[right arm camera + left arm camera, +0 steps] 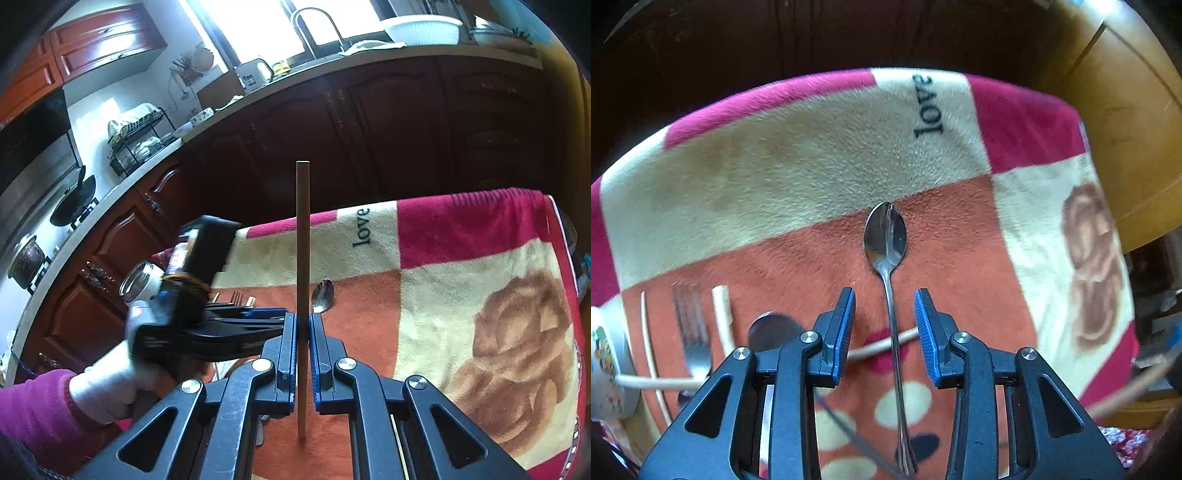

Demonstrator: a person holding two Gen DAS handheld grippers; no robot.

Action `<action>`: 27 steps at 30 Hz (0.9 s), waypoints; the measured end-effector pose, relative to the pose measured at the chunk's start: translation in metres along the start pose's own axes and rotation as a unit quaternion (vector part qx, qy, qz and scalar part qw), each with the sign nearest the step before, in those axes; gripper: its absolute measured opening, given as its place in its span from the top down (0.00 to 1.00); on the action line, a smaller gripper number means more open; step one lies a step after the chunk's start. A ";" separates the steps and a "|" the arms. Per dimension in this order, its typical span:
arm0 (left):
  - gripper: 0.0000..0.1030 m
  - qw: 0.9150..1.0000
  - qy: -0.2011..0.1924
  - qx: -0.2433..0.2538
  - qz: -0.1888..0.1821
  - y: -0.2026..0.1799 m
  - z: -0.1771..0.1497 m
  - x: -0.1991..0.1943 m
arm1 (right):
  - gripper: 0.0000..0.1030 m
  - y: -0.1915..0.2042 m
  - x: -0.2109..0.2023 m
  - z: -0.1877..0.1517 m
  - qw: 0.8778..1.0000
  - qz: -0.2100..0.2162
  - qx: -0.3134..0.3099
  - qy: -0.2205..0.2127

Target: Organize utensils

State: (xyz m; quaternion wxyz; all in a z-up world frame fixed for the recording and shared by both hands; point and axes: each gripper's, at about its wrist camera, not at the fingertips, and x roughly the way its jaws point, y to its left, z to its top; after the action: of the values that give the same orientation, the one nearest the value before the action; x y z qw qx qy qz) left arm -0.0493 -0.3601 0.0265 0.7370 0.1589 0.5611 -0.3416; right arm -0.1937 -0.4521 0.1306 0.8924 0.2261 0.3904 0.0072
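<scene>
A steel spoon (885, 236) lies on the patterned blanket (798, 155), bowl pointing away, its handle crossing over a pale chopstick (871, 349). My left gripper (885, 295) is open and straddles the handle without the pads touching it. At the left lie a fork (692, 332), more pale chopsticks (722, 314) and a second spoon (772, 328). My right gripper (303, 317) is shut on a wooden chopstick (303, 240) that stands upright above the blanket (461, 288). The same spoon's bowl (323, 295) shows just beyond its fingers.
A patterned cup (605, 369) stands at the blanket's left edge. A gloved hand with a magenta sleeve (44, 402) holds the left gripper device (207, 332). Dark kitchen cabinets (406, 129) rise behind the table's far edge. Light wooden furniture (1126, 129) is at the right.
</scene>
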 end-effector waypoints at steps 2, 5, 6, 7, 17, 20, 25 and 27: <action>0.69 1.000 -0.002 0.011 0.010 -0.006 0.003 0.007 | 0.94 -0.005 0.000 -0.001 1.000 0.003 0.005 0.000; 0.87 0.998 -0.003 0.046 0.033 -0.018 0.004 0.010 | 0.95 -0.010 0.000 0.000 1.000 0.007 0.011 0.000; 0.94 0.998 -0.004 0.053 0.036 -0.020 0.003 0.010 | 0.95 -0.011 0.000 0.000 1.000 0.007 0.012 -0.001; 0.95 0.998 -0.008 0.054 0.030 -0.019 0.002 0.010 | 0.94 -0.012 0.000 0.001 1.000 0.008 0.014 -0.001; 0.98 0.997 -0.070 0.011 -0.042 0.014 -0.014 -0.053 | 0.95 -0.004 -0.013 0.007 1.000 0.009 0.013 -0.026; 0.98 0.993 -0.100 0.002 -0.058 0.024 -0.020 -0.086 | 0.94 0.008 -0.019 0.012 0.999 0.012 0.000 -0.035; 0.98 0.985 -0.151 -0.016 -0.079 0.031 -0.028 -0.137 | 0.94 0.034 -0.027 0.023 0.998 0.012 -0.030 -0.050; 0.98 0.982 -0.167 -0.020 -0.082 0.033 -0.033 -0.153 | 0.94 0.045 -0.030 0.028 0.997 0.012 -0.044 -0.055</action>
State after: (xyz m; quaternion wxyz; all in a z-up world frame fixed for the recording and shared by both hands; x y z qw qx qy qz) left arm -0.0721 -0.2663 0.1545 0.7925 0.0386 0.4483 -0.4117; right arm -0.1872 -0.4285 0.1868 0.9212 0.1917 0.3378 0.0225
